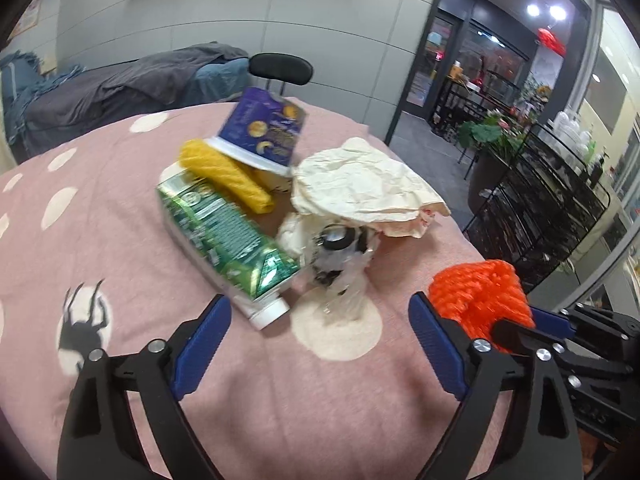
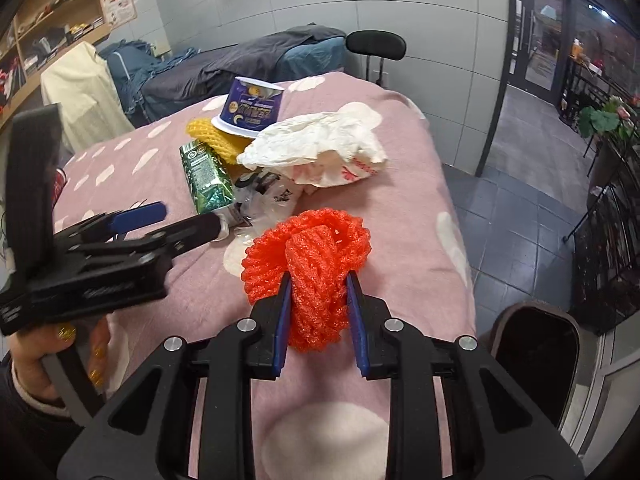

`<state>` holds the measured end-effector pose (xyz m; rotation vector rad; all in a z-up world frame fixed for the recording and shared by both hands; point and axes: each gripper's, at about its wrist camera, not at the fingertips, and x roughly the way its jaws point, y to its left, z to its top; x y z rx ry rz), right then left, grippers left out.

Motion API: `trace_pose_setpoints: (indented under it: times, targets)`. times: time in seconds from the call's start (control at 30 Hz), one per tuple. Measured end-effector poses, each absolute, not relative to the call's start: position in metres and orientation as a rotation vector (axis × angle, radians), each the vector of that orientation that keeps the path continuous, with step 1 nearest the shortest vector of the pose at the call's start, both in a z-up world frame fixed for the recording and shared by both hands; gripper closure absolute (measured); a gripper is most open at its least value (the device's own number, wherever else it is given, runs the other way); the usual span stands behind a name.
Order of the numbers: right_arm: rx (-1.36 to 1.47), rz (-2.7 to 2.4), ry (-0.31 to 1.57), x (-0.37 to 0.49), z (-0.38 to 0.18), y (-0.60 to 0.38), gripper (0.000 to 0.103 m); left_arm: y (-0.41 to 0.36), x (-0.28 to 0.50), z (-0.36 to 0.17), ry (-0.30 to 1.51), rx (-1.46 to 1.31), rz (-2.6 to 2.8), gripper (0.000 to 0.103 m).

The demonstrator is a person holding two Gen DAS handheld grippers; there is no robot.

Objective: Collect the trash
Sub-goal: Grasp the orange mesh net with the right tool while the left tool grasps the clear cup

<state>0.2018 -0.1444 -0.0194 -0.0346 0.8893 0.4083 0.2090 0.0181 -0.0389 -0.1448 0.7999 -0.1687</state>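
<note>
Right hand-held gripper (image 2: 318, 312) clamped on orange foam net (image 2: 310, 252), low over the pink tabletop (image 2: 420, 184). Left hand-held gripper (image 1: 320, 344) spread wide, nothing between the fingers, aimed at the trash pile ahead: green carton (image 1: 228, 236), yellow net (image 1: 228, 176), blue cup (image 1: 268, 132), crumpled paper (image 1: 360, 188).

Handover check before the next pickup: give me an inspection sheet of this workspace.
Surface: pink polka-dot tablecloth.
Job's things: orange foam net; green carton, yellow foam net, upturned blue cup, crumpled paper wrapper, clear plastic bag piled together.
Clutter: nothing seen.
Grippers: right gripper shut on the orange foam net; left gripper open, empty.
Cables: nothing seen.
Surroundings: black chair, dark bin, metal racks.
</note>
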Motion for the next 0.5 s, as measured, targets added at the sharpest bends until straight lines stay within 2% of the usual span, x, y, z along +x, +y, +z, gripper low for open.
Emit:
trace_pose_setpoints:
  times: [0.33, 0.37, 0.5]
  targets:
    - [0.049, 0.37, 0.875, 0.176, -0.016, -0.182, 0.076, -0.021, 0.261, -0.054, 0.862, -0.001, -0.222, 0.028]
    - [0.058, 0.363, 0.875, 0.174, -0.016, -0.186, 0.076, -0.023, 0.263, -0.056, 0.869, 0.009, -0.213, 0.03]
    - [0.089, 0.349, 0.881, 0.17, -0.02, -0.196, 0.076, -0.023, 0.266, -0.057, 0.88, 0.018, -0.192, 0.051]
